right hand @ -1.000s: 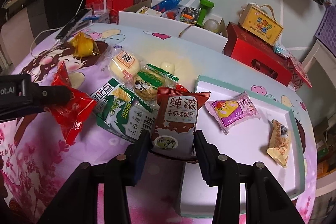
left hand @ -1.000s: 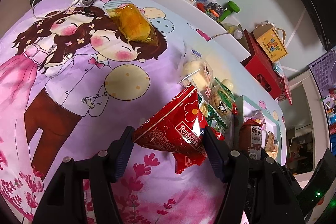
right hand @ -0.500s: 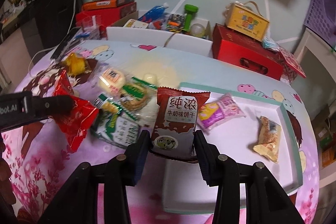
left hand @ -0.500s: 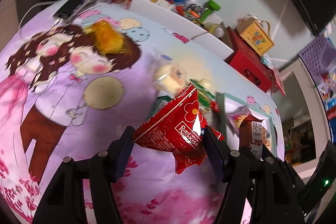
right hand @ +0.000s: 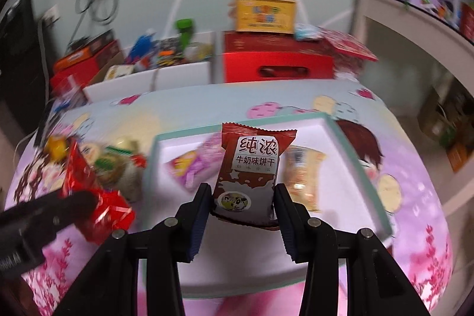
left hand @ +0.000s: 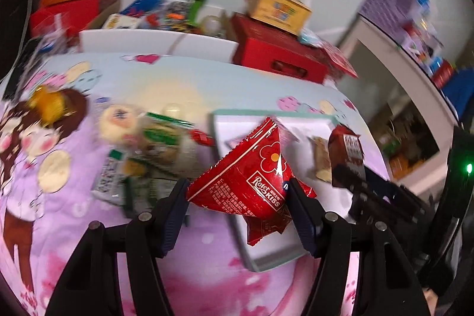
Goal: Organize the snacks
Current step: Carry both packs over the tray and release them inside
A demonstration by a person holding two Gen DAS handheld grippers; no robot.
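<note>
My left gripper [left hand: 238, 191] is shut on a red triangular snack packet [left hand: 251, 176] and holds it above the near left corner of the white tray [left hand: 266, 253]. My right gripper [right hand: 243, 197] is shut on a brown milk biscuit packet [right hand: 251, 165] and holds it over the tray [right hand: 349, 150]. A pink packet [right hand: 192, 168] and a tan packet [right hand: 302, 176] lie in the tray. In the right wrist view the left gripper [right hand: 50, 212] with the red packet [right hand: 91, 197] is at the left. In the left wrist view the right gripper with the brown packet [left hand: 346, 150] is at the right.
Several loose snacks [left hand: 148, 144] and a yellow packet [left hand: 49, 105] lie on the cartoon tablecloth left of the tray. A white bin [left hand: 154, 42], red boxes [left hand: 281, 55] and a yellow box [left hand: 278, 8] stand behind the table. A white shelf [left hand: 414, 55] is at the right.
Both grippers have swung to the right with their packets. They now hang over the tray, and the loose snacks have slid to the left of both views.
</note>
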